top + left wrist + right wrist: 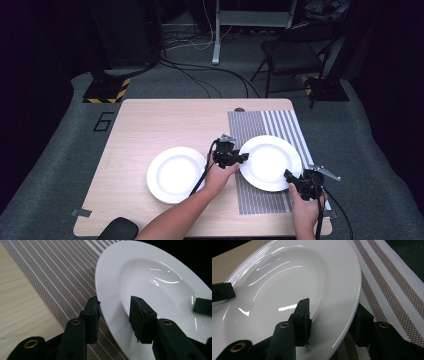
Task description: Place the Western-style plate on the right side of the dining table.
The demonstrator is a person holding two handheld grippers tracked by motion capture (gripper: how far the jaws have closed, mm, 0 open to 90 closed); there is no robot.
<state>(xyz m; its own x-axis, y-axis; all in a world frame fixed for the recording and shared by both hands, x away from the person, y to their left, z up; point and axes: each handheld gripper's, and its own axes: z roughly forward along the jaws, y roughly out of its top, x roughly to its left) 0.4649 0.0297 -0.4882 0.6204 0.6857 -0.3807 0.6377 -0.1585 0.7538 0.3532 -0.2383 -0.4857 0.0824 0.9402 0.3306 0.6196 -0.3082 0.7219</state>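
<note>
- Dark grey carpet surrounded a light wooden table [150,125] carrying a striped placemat [260,125] near its right edge.
- 2 white plates were there: 1 plate on the mat [270,162], another on bare wood [175,175].
- Left gripper [113,307] straddled the mat plate's left rim.
- Right gripper [332,312] straddled its near-right rim.
- Whether either pair of jaws pinched the rim, I cannot tell.

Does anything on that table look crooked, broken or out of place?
Nothing stands out. The right plate looks whole and clean on the striped mat, with the left tongs and right tongs straddling its rim. The other plate sits flat on the table.
</note>
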